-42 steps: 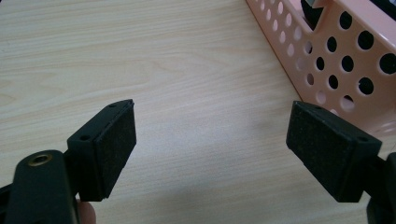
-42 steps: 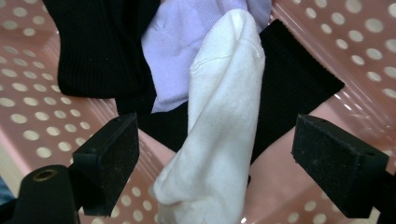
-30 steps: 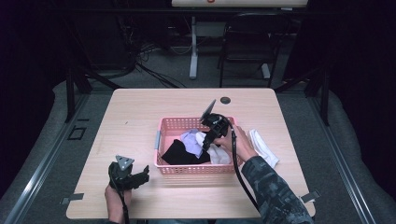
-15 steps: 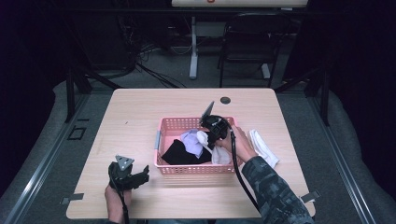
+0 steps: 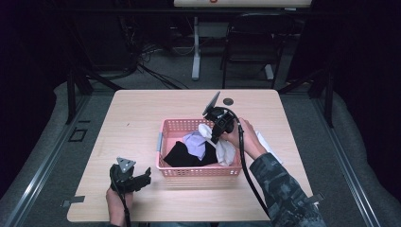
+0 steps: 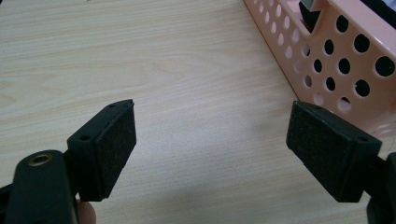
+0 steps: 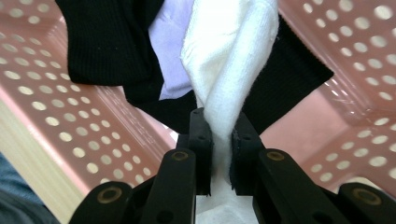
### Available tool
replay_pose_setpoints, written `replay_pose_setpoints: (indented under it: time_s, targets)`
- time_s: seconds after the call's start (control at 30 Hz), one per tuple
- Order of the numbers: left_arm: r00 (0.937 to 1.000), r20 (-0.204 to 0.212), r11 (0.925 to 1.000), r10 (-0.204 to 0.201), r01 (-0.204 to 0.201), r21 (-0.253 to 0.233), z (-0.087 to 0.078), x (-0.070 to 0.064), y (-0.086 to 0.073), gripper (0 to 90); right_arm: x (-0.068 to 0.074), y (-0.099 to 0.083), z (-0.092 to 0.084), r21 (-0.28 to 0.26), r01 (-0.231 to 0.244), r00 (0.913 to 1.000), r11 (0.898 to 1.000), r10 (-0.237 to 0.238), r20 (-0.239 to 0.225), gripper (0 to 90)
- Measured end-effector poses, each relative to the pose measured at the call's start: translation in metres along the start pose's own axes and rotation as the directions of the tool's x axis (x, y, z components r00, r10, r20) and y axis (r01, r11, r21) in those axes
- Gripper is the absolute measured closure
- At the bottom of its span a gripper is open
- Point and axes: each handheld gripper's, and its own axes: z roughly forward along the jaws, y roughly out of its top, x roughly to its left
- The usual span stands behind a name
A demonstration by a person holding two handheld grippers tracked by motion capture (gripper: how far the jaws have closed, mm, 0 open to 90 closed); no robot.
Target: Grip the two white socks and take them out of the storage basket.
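Cloth: white cloth (image 7: 229,60) pinched by the right hand-held gripper (image 7: 219,140), hanging over the pink basket (image 5: 189,171)
Right jaws: just closed on the cloth
Basket: centre of counter (image 5: 142,109), also holds black (image 5: 182,155) and lilac (image 5: 196,143) fabric
Left hand-held gripper (image 6: 210,140): spread, empty, over the counter at 8 o'clock from the basket

white cloth (image 7: 229,51): soft terry | basket (image 7: 327,37): perforated pink plastic | table (image 6: 140,56): matt wood

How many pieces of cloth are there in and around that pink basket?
4 that I can see: a white cloth pinched in the right gripper, a black cloth and a lilac cloth in the basket, a white one right of it. More may be buried.
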Motion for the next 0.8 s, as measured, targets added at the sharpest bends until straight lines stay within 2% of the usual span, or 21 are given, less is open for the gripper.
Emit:
replay_pose_setpoints:
  time_s: [0.2,0.47,0.5,0.6,0.77,0.8]
  targets:
    - [1.0,0.002,1.0,0.001,-0.001,-0.001,0.0,0.0,0.0,16.0,0.002,0.004,-0.018,0.009,0.014,0.9999,1.0,-0.014,0.008,81.9]
    - [1.0,0.004,1.0,0.0,0.0,-0.001,0.0,0.0,0.0,16.0,0.006,0.006,-0.044,-0.037,0.018,0.9998,0.999,-0.018,0.006,81.8]
    - [1.0,0.003,1.0,0.001,-0.001,-0.001,0.0,0.0,0.0,16.0,0.006,0.006,-0.047,-0.026,0.02,0.9998,0.999,-0.02,0.002,81.8]
    - [1.0,0.004,1.0,-0.001,0.001,0.0,0.0,0.0,0.0,16.0,0.006,0.005,-0.055,-0.036,0.028,0.9996,0.999,-0.028,0.002,81.8]
    - [1.0,0.004,1.0,0.0,0.0,-0.001,0.0,0.0,0.0,16.0,0.005,0.001,-0.067,-0.04,0.018,0.9998,0.999,-0.017,0.014,81.8]
    - [1.0,0.003,1.0,0.0,0.0,-0.001,0.0,0.0,0.0,16.0,0.003,-0.001,-0.071,-0.039,0.02,0.9994,0.999,-0.019,0.027,81.8]
